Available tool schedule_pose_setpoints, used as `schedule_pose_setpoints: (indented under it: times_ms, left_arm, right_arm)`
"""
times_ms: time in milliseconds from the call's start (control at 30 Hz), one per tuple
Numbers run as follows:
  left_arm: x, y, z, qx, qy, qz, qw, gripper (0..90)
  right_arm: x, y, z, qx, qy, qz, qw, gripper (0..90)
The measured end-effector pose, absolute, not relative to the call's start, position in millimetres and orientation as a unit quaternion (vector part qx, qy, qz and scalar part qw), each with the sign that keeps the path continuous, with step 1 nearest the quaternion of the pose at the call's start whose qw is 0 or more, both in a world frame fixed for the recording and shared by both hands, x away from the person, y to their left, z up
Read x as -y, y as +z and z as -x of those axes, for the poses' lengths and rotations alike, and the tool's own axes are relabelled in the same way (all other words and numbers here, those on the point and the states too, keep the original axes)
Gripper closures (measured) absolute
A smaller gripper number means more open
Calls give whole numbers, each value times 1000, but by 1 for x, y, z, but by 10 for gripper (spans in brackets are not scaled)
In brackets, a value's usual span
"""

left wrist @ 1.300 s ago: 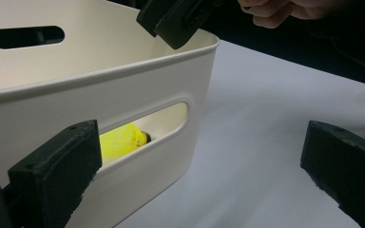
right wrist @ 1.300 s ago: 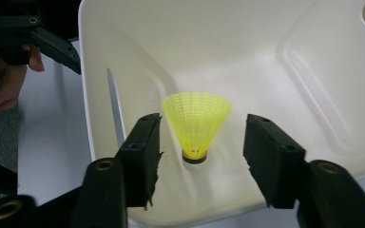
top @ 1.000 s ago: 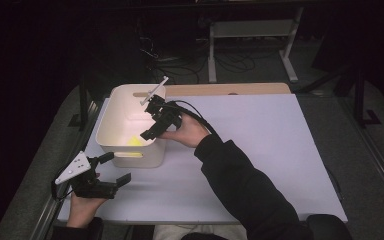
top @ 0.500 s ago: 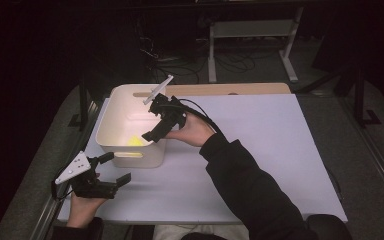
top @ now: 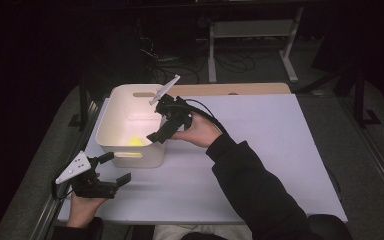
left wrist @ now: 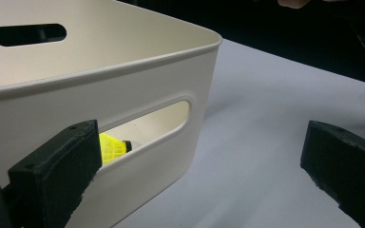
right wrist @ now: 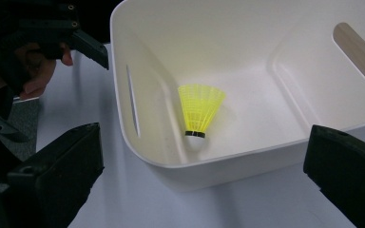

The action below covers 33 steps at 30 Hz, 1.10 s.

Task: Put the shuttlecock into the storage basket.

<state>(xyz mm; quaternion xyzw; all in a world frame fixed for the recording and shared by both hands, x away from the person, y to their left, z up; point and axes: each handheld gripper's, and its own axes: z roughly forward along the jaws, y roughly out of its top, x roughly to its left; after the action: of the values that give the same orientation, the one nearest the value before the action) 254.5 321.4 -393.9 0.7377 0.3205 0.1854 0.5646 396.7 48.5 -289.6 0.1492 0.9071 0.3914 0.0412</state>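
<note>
Right hand-held gripper (top: 166,121), jaws wide, tilted over white bin (top: 111,131)

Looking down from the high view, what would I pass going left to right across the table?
Left tongs → white bin holding a yellow shuttlecock → right tongs at the bin's right rim → right hand → bare white board.

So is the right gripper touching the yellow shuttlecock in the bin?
Apart. The right gripper view shows the shuttlecock lying on the floor of the bin, well beyond the right gripper's wide-open jaws.
</note>
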Motion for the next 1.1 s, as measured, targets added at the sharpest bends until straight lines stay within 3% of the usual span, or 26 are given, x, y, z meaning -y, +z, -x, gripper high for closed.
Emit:
schedule_pose_setpoints:
  times_ms: [1100]
  left_arm:
    - [-322, -394, -254, -323, 188, -737, 563, 0]
  right_arm:
    - [29, -295, -400, -879, 427, -201, 63, 0]
